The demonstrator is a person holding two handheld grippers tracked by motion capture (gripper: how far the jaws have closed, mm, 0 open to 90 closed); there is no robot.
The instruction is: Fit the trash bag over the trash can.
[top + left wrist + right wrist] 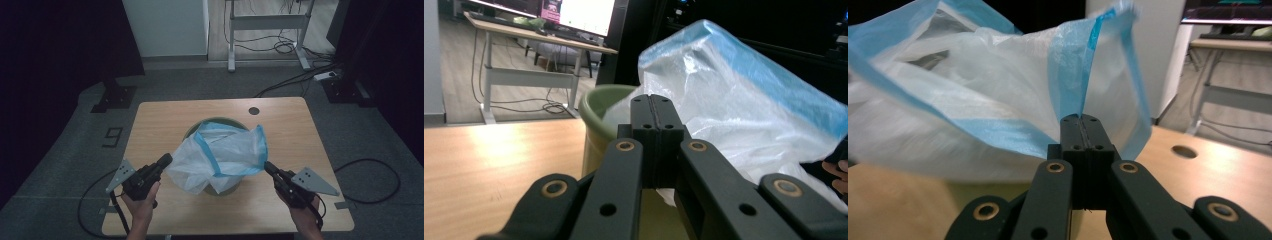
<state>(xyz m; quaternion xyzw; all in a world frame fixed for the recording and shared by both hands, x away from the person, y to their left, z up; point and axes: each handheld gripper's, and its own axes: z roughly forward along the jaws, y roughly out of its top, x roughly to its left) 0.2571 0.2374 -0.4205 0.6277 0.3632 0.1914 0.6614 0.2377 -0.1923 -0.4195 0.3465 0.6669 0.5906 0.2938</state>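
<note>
while both fingers (1081,119) pinch, bag (225,152) hangs between them.

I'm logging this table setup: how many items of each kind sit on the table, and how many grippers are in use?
Green bin: 1
White bag with blue edge: 1
Grippers: 2, left gripper and right gripper
Total: 4
</note>
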